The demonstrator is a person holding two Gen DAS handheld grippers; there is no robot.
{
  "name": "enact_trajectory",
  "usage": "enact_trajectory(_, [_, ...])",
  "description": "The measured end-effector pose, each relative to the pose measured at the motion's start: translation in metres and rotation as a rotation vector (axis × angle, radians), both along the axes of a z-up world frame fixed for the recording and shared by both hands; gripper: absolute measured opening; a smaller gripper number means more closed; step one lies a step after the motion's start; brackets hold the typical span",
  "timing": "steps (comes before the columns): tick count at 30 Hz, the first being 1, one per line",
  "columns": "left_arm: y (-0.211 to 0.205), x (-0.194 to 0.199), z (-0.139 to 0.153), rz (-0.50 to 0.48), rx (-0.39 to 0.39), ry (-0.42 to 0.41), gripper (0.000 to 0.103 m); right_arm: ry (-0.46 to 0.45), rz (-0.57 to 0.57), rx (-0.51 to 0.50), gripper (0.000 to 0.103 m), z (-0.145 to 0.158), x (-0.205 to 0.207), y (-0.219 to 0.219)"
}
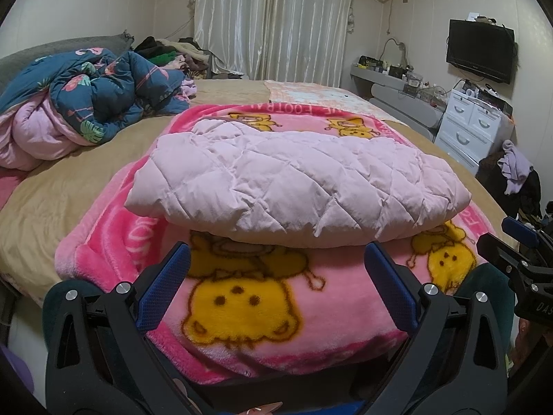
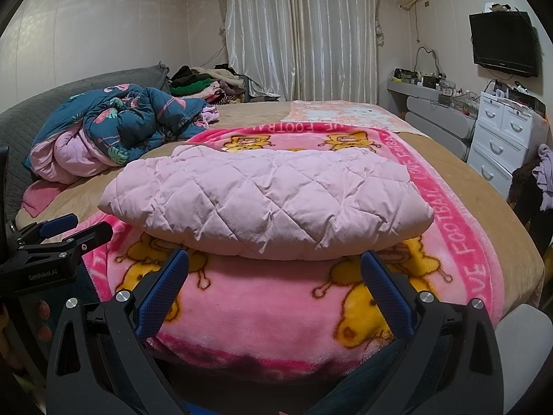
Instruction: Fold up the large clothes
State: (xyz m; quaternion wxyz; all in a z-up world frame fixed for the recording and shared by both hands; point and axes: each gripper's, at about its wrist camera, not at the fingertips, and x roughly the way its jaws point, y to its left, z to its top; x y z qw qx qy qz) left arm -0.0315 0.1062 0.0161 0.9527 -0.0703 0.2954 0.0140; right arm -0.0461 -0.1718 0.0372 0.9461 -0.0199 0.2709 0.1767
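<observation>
A pale pink quilted garment lies folded into a thick bundle on a pink fleece blanket with yellow cartoon bears. It also shows in the right wrist view, on the same blanket. My left gripper is open and empty, just in front of the bundle's near edge. My right gripper is open and empty too, at the same near edge. The right gripper shows at the right edge of the left wrist view; the left gripper shows at the left edge of the right wrist view.
A crumpled blue floral duvet lies at the bed's back left on the tan bedsheet. A clothes pile sits by the curtains. A white drawer unit, a grey shelf and a wall TV stand at the right.
</observation>
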Motion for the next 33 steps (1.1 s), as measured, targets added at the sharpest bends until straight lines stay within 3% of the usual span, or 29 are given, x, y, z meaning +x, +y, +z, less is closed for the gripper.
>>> enact_trajectory(22, [0.001, 0.003, -0.001, 0.000, 0.020, 0.011, 0.094, 0.010, -0.001, -0.008, 0.099, -0.001, 0.003, -0.001])
enact_trajectory(25, [0.005, 0.004, -0.004, -0.025, -0.017, 0.019, 0.094, 0.010, -0.002, -0.009, 0.099, -0.001, 0.003, -0.003])
enact_trajectory(27, [0.010, 0.006, -0.006, -0.010, -0.002, 0.026, 0.094, 0.004, -0.013, -0.010, 0.099, -0.001, 0.004, -0.006])
enact_trajectory(30, [0.024, 0.011, -0.009, 0.010, -0.048, 0.036, 0.094, 0.002, -0.047, 0.007, 0.099, -0.004, 0.009, -0.018])
enact_trajectory(33, [0.054, 0.022, -0.013, 0.090, -0.079, 0.057, 0.094, -0.002, -0.116, 0.027, 0.099, -0.003, 0.018, -0.042])
